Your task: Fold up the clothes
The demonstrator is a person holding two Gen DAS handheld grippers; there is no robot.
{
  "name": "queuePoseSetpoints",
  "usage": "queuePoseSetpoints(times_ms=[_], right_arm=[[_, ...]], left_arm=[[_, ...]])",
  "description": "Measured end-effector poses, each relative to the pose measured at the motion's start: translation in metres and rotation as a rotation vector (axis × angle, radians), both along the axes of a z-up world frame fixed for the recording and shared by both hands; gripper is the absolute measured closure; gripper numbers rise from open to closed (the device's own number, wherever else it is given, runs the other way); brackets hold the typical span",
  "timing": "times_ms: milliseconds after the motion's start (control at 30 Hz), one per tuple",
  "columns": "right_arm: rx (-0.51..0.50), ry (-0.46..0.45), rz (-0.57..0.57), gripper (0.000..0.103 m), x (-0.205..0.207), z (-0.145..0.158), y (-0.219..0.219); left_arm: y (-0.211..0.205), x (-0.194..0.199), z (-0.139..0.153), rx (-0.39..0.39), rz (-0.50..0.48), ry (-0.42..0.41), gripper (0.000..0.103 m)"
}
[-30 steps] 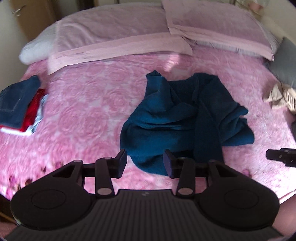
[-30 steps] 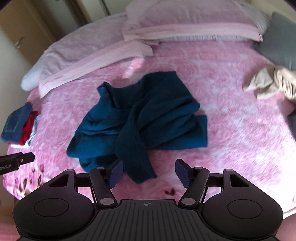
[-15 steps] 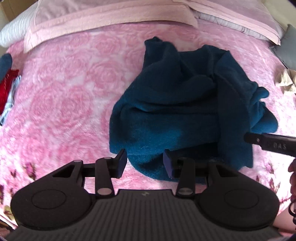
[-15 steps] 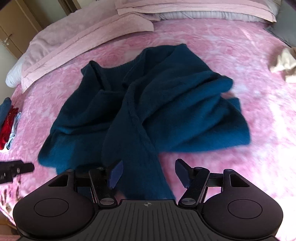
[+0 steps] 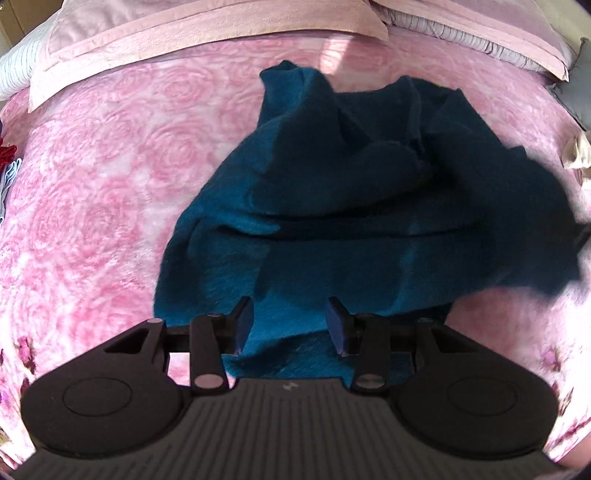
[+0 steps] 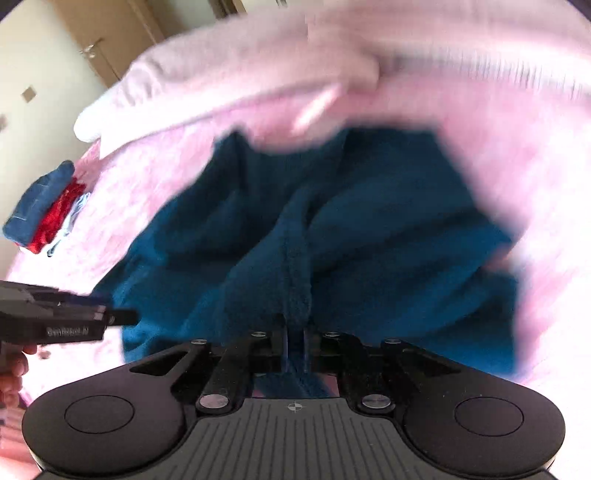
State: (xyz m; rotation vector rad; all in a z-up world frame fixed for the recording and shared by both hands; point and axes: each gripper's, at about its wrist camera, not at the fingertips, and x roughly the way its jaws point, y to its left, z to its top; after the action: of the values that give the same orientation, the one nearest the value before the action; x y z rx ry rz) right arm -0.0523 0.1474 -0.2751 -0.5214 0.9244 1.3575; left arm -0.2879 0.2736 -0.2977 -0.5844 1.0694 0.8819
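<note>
A crumpled dark teal fleece garment (image 5: 351, 206) lies on the pink rose-patterned bed cover (image 5: 92, 206). My left gripper (image 5: 290, 328) hovers open over the garment's near edge, with teal cloth showing between its spread fingers. In the right wrist view the same garment (image 6: 369, 236) fills the middle, blurred by motion. My right gripper (image 6: 294, 345) is shut on a thick ridge of that teal cloth, which rises from between its fingers. The left gripper (image 6: 122, 316) shows at the left edge of that view, held by a hand (image 6: 14, 373).
Pink pillows (image 5: 221, 26) lie across the head of the bed. A stack of folded clothes (image 6: 44, 210), blue over red, sits at the bed's left side. A beige garment (image 5: 578, 151) and a grey pillow (image 5: 583, 85) are at the right. A door (image 6: 107, 40) stands behind.
Both grippers came down closer to the teal garment. The right gripper went from open to shut on a ridge of the cloth, and the garment's right side is shifting.
</note>
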Motion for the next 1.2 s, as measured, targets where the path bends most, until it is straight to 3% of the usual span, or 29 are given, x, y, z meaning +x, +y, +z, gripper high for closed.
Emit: queuePoseSetpoints(times_ms=[33, 100, 200, 233, 267, 300, 333, 400, 433, 633, 700, 767, 833, 933, 1000, 1067, 1100, 1133, 1200], right_arm=[[0.017, -0.084, -0.006, 0.098, 0.018, 0.017, -0.001], [0.036, -0.337, -0.074, 0.098, 0.064, 0.055, -0.002], [0.001, -0.812, -0.4, 0.096, 0.149, 0.095, 0.004], [-0.024, -0.893, -0.48, 0.081, 0.173, 0.103, 0.006], [-0.047, -0.901, -0.531, 0.065, 0.191, 0.109, 0.006], [-0.043, -0.879, -0.574, 0.028, 0.203, 0.115, 0.004], [0.0, -0.836, -0.614, 0.019, 0.207, 0.118, -0.001], [0.058, -0.681, -0.638, 0.019, 0.205, 0.114, -0.012], [0.041, -0.599, -0.621, 0.019, 0.201, 0.105, -0.015], [-0.201, -0.254, -0.533, 0.019, 0.154, 0.017, -0.031], [-0.261, -0.192, -0.523, 0.019, 0.139, -0.002, -0.037], [-0.308, -0.155, -0.525, 0.02, 0.132, -0.014, -0.039], [-0.32, -0.136, -0.529, 0.019, 0.132, -0.016, -0.043], [-0.32, -0.13, -0.539, 0.02, 0.135, -0.013, -0.046], [-0.304, -0.143, -0.551, 0.02, 0.142, -0.004, -0.045], [-0.279, -0.148, -0.564, 0.02, 0.144, 0.004, -0.046], [-0.265, -0.145, -0.566, 0.02, 0.145, 0.006, -0.045], [-0.251, -0.136, -0.563, 0.02, 0.145, 0.008, -0.043], [-0.226, -0.114, -0.552, 0.019, 0.141, 0.011, -0.041]], left_arm=[[0.0, 0.004, 0.0, 0.001, -0.001, 0.0, 0.064], [0.003, 0.012, 0.005, 0.01, 0.005, -0.009, 0.064], [0.01, 0.028, 0.007, 0.031, 0.007, -0.032, 0.055], [0.013, 0.036, 0.006, 0.036, 0.004, -0.037, 0.054], [0.015, 0.043, 0.004, 0.041, 0.002, -0.04, 0.054], [0.018, 0.05, 0.002, 0.045, -0.001, -0.05, 0.054], [0.021, 0.057, -0.001, 0.05, -0.003, -0.059, 0.054], [0.026, 0.071, -0.006, 0.059, -0.007, -0.071, 0.052], [0.028, 0.078, -0.01, 0.067, -0.014, -0.068, 0.05], [0.034, 0.113, -0.036, 0.131, -0.115, -0.002, 0.05], [0.032, 0.119, -0.046, 0.114, -0.233, 0.023, 0.093], [0.042, 0.112, -0.04, 0.107, -0.279, 0.007, 0.093], [0.065, 0.093, -0.017, 0.12, -0.242, -0.067, 0.094], [0.125, 0.052, 0.038, 0.321, -0.15, -0.09, 0.094], [0.178, 0.021, 0.074, 0.466, -0.012, -0.065, 0.093], [0.243, -0.024, 0.102, 0.497, 0.233, -0.102, 0.091], [0.267, -0.043, 0.107, 0.474, 0.309, -0.121, 0.086], [0.285, -0.059, 0.107, 0.45, 0.351, -0.118, 0.086], [0.287, -0.08, 0.1, 0.487, 0.418, -0.023, 0.087]])
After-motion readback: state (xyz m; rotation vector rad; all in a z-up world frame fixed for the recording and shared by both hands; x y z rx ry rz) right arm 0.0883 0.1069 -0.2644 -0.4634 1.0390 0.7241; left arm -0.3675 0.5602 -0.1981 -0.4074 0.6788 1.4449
